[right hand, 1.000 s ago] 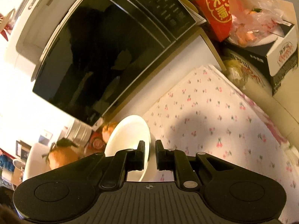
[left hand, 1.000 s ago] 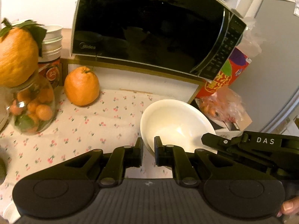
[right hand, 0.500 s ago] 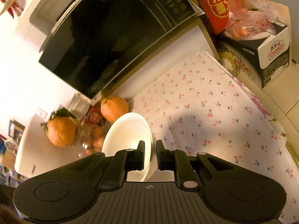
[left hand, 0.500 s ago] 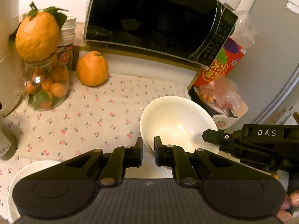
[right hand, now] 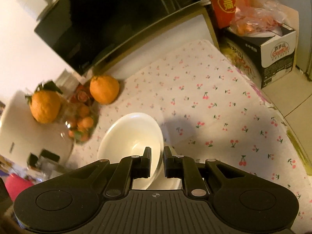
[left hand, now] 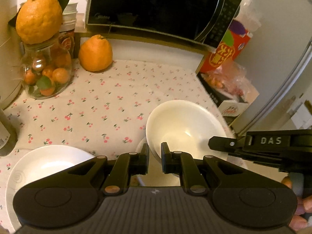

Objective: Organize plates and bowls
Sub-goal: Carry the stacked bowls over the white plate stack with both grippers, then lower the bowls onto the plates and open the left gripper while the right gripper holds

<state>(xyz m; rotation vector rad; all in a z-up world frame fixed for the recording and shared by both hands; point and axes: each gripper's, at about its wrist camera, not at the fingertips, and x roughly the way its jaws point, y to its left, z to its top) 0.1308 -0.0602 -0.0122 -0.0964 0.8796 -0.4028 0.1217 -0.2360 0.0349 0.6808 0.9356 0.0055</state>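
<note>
White ceramic bowl (left hand: 185,124) is pinched at its rim from two sides. Left gripper (left hand: 155,156) has its jaws nearly closed on the near-left rim. Right gripper (right hand: 157,160) has its jaws nearly closed on the right rim; in the left wrist view the right gripper (left hand: 214,144) comes in from the right, with "DAS" readable on its body. The bowl sits tilted in the right wrist view. Under it shows a pale rounded edge; can't tell what that is or whether the bowl touches the worktop (left hand: 97,105).

The worktop carries a cherry-print cloth. A white plate (left hand: 39,167) lies near left, well apart from the bowl, partly hidden behind the left gripper.

Far side: black microwave (left hand: 156,7) on a raised shelf, badge reads "Midea". A loose orange (left hand: 95,53) sits below it. Far left, a glass jar (left hand: 46,72) of small oranges has a big leafy orange (left hand: 39,19) on top.

Right of the microwave stands a red box (right hand: 224,2) with gold Chinese characters. Beside it a black-and-white carton (right hand: 276,56) is printed "Ganten", with a plastic bag (right hand: 253,17) of orange fruit on top.

Fingers (left hand: 304,202) of a hand show at the near right edge.
</note>
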